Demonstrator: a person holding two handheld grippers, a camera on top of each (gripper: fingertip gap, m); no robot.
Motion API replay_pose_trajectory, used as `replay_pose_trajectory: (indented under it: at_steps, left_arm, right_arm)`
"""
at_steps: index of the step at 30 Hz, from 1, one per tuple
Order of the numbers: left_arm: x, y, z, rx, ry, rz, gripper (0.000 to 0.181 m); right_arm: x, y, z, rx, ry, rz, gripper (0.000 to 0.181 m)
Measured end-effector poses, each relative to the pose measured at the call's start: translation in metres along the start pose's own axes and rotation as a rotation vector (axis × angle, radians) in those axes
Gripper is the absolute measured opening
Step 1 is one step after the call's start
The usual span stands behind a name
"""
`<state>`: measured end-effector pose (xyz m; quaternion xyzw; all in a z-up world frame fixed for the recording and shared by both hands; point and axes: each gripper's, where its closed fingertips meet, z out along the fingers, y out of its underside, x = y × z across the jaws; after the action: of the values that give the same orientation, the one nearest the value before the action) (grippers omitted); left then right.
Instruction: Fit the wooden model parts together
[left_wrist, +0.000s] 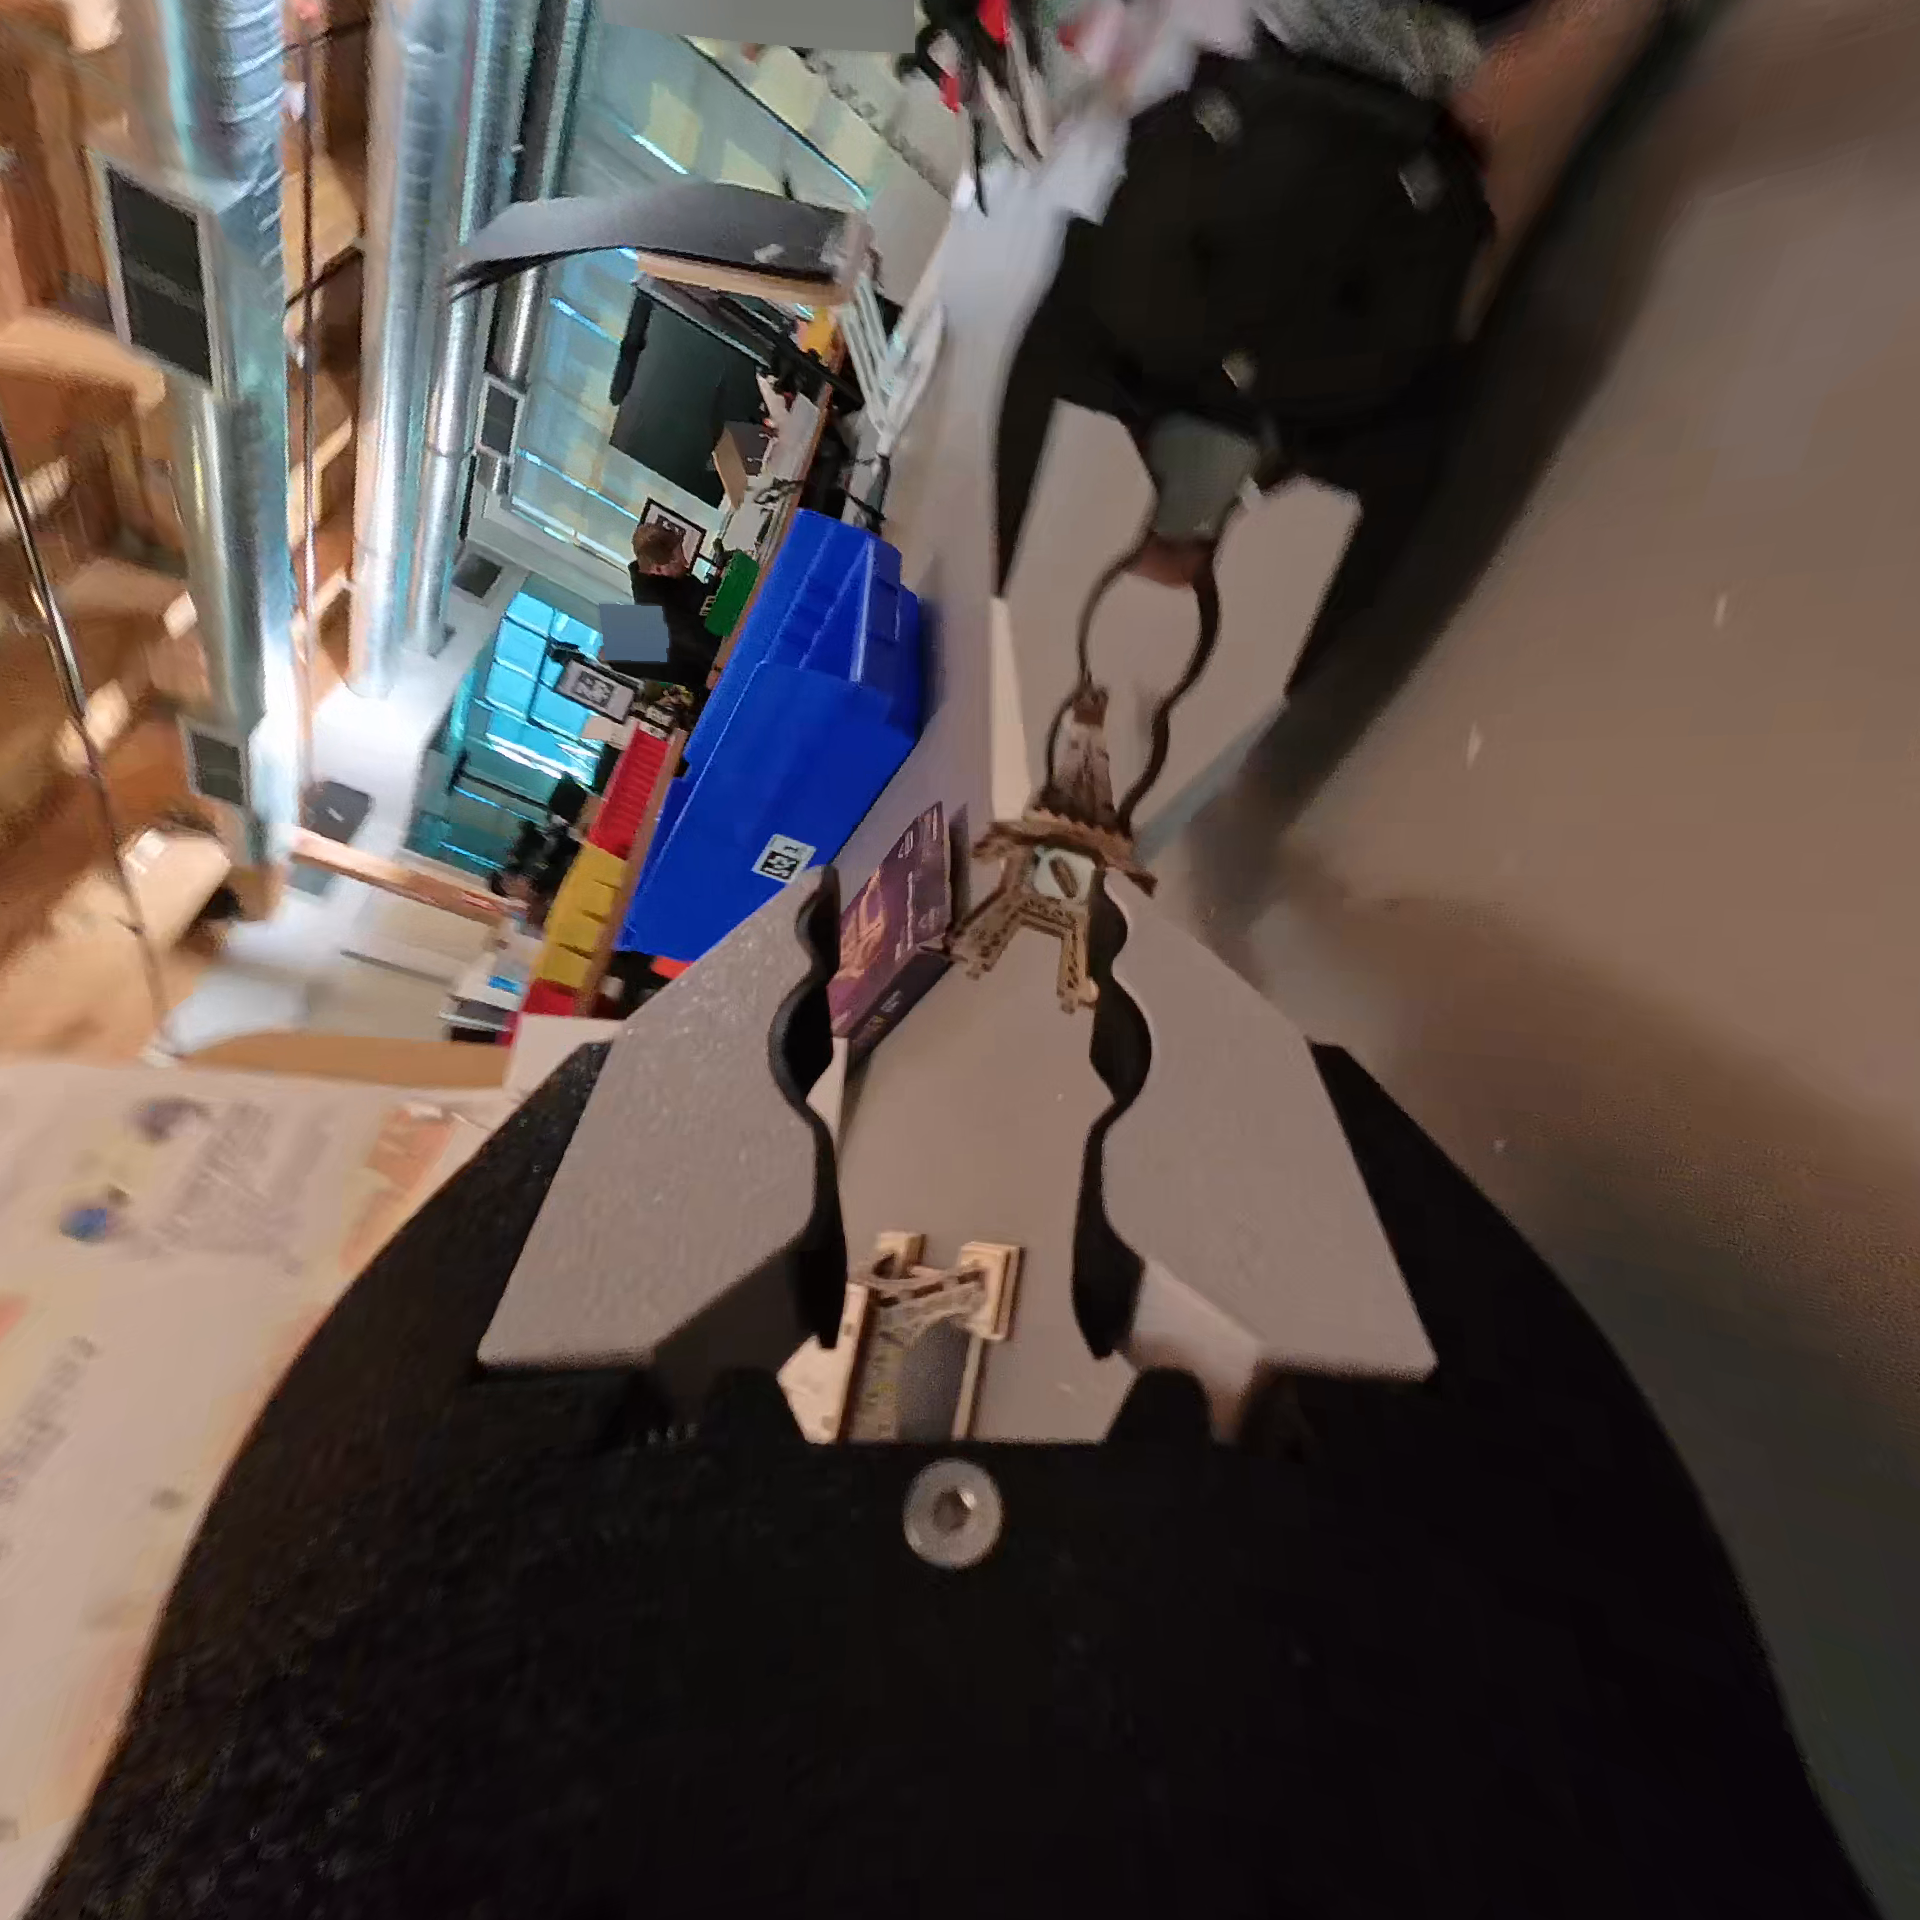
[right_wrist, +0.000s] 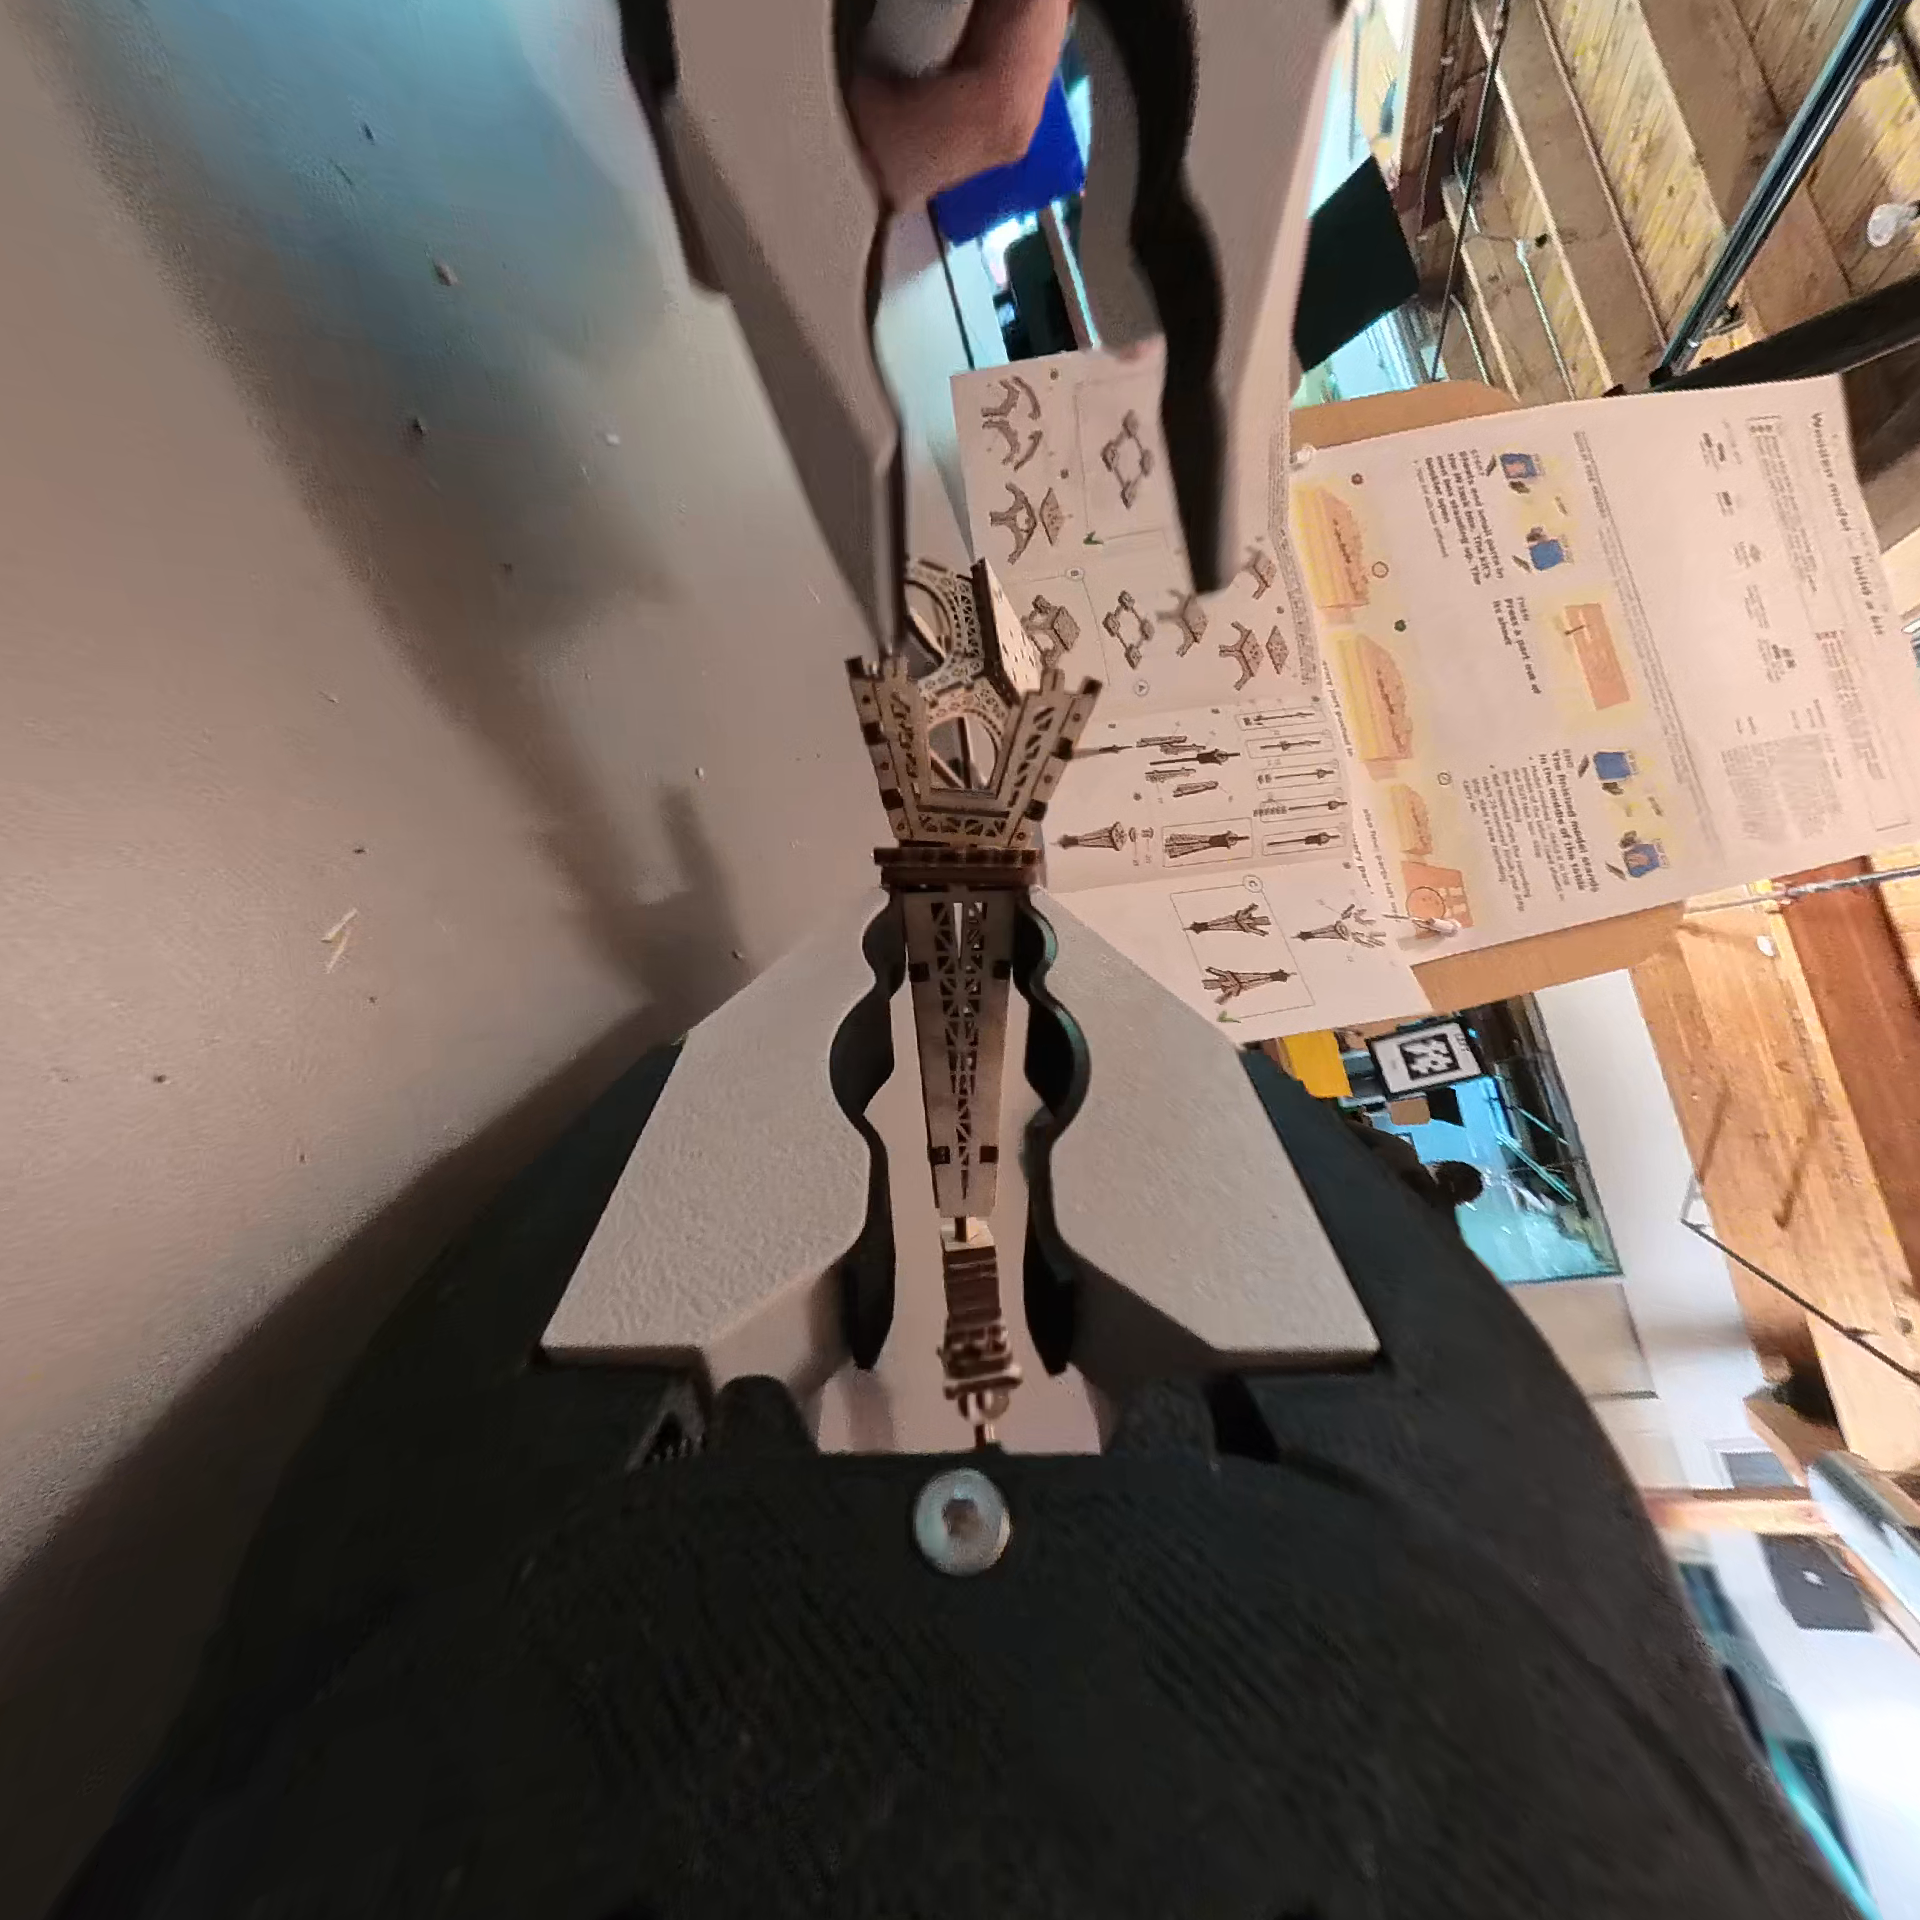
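Observation:
My right gripper (right_wrist: 961, 914) is shut on the shaft of a wooden tower model (right_wrist: 956, 997). The spire points back at the camera and the splayed legs point away. My left gripper (right_wrist: 1044, 608) faces it from the far side, open, with its tips beside the legs. A separate wooden base part (right_wrist: 961, 634) with arches sits just behind the legs, next to one left finger; contact is unclear. In the left wrist view my left gripper (left_wrist: 966, 899) is open, the base part (left_wrist: 925, 1320) shows low between its fingers, and the tower (left_wrist: 1039, 904) is ahead in the right gripper (left_wrist: 1101, 790).
The grey table (right_wrist: 312, 623) runs along one side. Instruction sheets (right_wrist: 1195, 727) lean on cardboard behind the model. A purple box (left_wrist: 894, 935) and blue bins (left_wrist: 790, 748) stand beyond the left gripper. A printed sheet (left_wrist: 156, 1195) lies nearby. There is about 5 cm between the tips of the two grippers.

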<state>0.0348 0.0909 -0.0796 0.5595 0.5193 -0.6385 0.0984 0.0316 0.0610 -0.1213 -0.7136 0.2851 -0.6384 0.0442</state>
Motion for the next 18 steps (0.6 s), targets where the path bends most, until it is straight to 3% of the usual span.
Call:
replay_pose_trajectory:
  at_steps: [5,7,9,11,18]
  left_arm:
    - [-0.02,0.012,-0.012,-0.025,-0.03,-0.734,0.027]
    - [-0.002,0.017,-0.009,-0.06,0.086,-1.014,0.032]
    - [0.01,0.015,-0.002,-0.045,0.161,-1.183,0.03]
    - [0.02,0.013,0.004,-0.069,0.229,-1.228,0.03]
    - [0.042,0.017,0.006,-0.206,0.289,-1.101,0.033]
  right_arm:
    - [0.002,0.001,0.001,-0.037,0.051,-0.082,0.018]
    - [0.004,0.002,0.001,-0.049,0.064,-0.084,0.018]
    - [0.002,0.001,0.002,-0.048,0.054,-0.092,0.018]
    - [-0.005,-0.003,0.003,-0.04,0.031,-0.129,0.018]
    - [-0.008,-0.004,0.004,-0.043,0.019,-0.149,0.018]
